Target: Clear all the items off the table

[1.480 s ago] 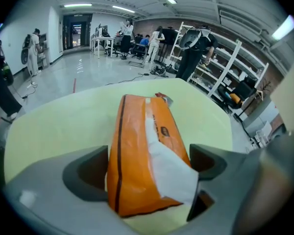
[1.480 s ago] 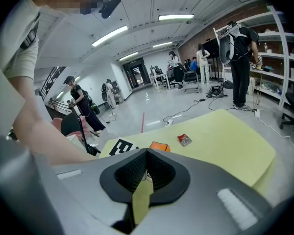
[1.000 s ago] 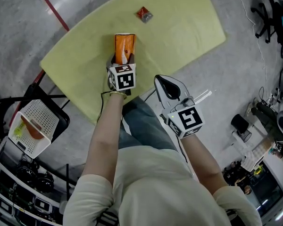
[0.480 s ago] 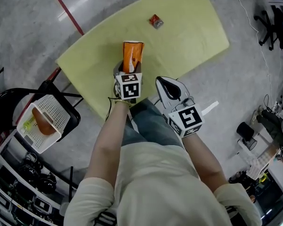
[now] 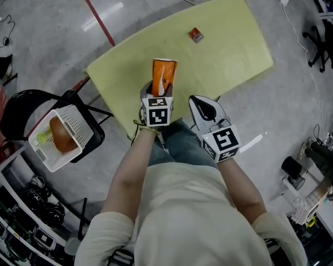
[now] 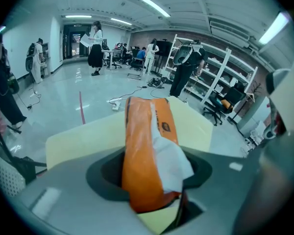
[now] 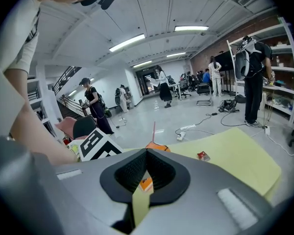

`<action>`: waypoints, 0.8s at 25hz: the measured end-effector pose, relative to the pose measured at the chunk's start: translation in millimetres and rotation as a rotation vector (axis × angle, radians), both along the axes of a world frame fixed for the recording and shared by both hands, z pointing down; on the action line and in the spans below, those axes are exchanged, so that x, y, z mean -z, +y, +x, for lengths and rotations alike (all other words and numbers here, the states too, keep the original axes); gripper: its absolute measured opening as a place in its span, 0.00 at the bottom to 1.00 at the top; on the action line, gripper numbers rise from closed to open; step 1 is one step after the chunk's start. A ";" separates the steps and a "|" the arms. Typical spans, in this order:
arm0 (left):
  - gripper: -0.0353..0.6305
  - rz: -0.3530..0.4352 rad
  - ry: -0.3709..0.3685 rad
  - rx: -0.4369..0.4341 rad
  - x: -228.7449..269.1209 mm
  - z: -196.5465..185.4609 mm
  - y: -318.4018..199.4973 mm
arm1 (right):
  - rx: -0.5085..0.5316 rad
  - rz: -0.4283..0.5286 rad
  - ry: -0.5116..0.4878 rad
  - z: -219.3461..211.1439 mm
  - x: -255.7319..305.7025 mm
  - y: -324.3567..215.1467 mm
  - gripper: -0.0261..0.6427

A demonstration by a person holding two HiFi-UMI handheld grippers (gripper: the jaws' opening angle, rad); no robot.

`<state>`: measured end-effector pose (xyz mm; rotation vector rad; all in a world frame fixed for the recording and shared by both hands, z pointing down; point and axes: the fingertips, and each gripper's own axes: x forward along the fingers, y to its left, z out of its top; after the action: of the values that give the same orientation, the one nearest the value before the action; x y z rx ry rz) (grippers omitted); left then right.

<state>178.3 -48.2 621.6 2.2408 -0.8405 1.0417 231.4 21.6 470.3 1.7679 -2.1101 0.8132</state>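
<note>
**Soft tissue pack in the left tongs, one small packet left on the table**

The left tongs point(image 5: 155, 90) pinch the lower end of an orange tissue pack point(image 5: 163, 76). Their jaws have just been closing in on it, and the pads now press its two broad sides. The pack stands nearly upright in the grip, over the table point(image 5: 233, 43) close to its near edge, and it looks to be held clear of the top. A white sheet hangs loose from its slot.

The right tongs point(image 5: 197, 100) hang just beside it at the near edge, pressed together with nothing between them.

I'd judge the pack light and soft. It is a thin plastic wrap over paper, so it will give under the pads instead of resisting, and the film may be slick. A hold across the body, low down as it is now, seems right. The loose sheet is no place to take hold, since it would only pull out.

Further out, a small red packet point(image 5: 196, 35) lies flat towards the far edge, well apart from the pack. It looks crinkly and almost weightless, and so low that the tips would probably need to catch it by an edge or a raised crease.

Off the left edge, a white basket point(image 5: 80, 121) sits on a black chair point(image 5: 16, 107) with something orange-brown already in it. It is the likely place for both items.
</note>
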 end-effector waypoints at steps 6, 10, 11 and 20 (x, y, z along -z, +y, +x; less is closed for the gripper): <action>0.44 -0.006 0.023 0.014 29.1 -27.7 5.9 | 0.023 0.023 0.021 -21.6 17.0 -4.8 0.03; 0.44 0.000 0.061 0.055 50.3 -49.2 4.5 | 0.045 0.036 0.032 -40.3 29.3 -8.9 0.03; 0.44 0.005 0.071 0.062 56.7 -54.5 3.7 | 0.053 0.039 0.035 -45.4 32.5 -10.4 0.03; 0.44 0.035 0.111 0.148 99.1 -123.8 -6.0 | 0.155 0.064 0.061 -107.1 54.8 -26.2 0.03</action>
<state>54.4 -54.2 522.5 2.2056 -0.9664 0.8333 124.3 -4.6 415.5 1.6132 -2.2230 0.6497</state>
